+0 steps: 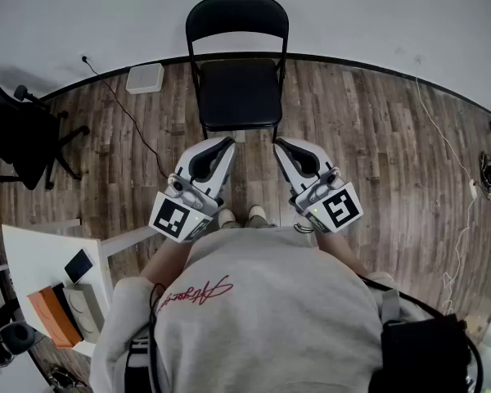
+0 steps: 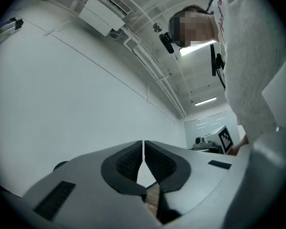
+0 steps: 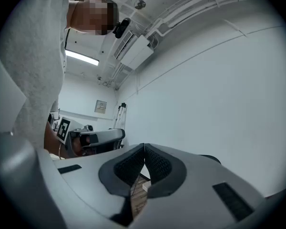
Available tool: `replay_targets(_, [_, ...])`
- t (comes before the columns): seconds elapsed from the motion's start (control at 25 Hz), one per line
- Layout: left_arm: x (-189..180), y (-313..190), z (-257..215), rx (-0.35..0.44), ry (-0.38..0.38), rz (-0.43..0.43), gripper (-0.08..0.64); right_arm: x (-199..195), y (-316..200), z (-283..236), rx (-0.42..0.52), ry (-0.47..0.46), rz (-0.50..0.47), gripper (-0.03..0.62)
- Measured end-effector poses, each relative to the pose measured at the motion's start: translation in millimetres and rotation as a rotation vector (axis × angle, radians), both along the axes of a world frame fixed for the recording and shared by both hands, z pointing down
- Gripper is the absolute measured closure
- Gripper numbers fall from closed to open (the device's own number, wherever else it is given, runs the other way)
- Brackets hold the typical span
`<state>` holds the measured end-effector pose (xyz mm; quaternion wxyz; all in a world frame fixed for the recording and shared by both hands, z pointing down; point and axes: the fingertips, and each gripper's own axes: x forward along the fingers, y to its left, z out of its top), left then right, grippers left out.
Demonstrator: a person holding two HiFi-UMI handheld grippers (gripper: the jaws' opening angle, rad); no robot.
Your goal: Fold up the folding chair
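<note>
The black folding chair [image 1: 237,92] stands unfolded against the white wall, seat flat and backrest [image 1: 237,19] upright, at the top middle of the head view. My left gripper [image 1: 226,142] hovers just in front of the seat's near left corner, apart from it. My right gripper [image 1: 279,143] is level with it near the seat's right corner, also apart. Both have their jaws together with nothing between them. In the left gripper view the left gripper's [image 2: 143,146] pads meet in front of bare wall. The right gripper [image 3: 144,150] looks the same in its own view, with the left gripper [image 3: 93,138] beside it.
A black office chair [image 1: 24,133] stands at the left. On the wood floor by the wall lie a white box [image 1: 145,78] and a thin cable [image 1: 127,113]. A white table [image 1: 41,256] with small items is at the lower left. More cables [image 1: 458,178] run along the right.
</note>
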<state>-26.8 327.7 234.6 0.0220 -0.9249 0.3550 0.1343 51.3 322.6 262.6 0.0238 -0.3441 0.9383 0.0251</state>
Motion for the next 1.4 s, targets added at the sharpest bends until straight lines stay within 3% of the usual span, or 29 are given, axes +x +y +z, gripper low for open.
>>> replay_targets(0.52, [4,2,1,-0.007,0.014,-0.001,0.534,2,2,3,-0.017,-0.009,0.002,0.574])
replay_targets(0.8, [9,1,3,-0.010,0.006,-0.017,0.535,11,4,-9,0.111,0.016,0.044,0.574])
replay_targets(1.08, [24,-7,2,-0.002,0.003,-0.043,0.535,36,-11,0,0.064,-0.008,0.057,0.574])
replay_targets(1.28, [21,-13,3,0.018,0.014,-0.115,0.534,46,-12,10,0.067,0.011,0.031,0.574])
replay_targets(1.4, [15,-20,11,-0.008,0.011,-0.143,0.534,47,-19,17,0.047,0.015,0.022,0.574])
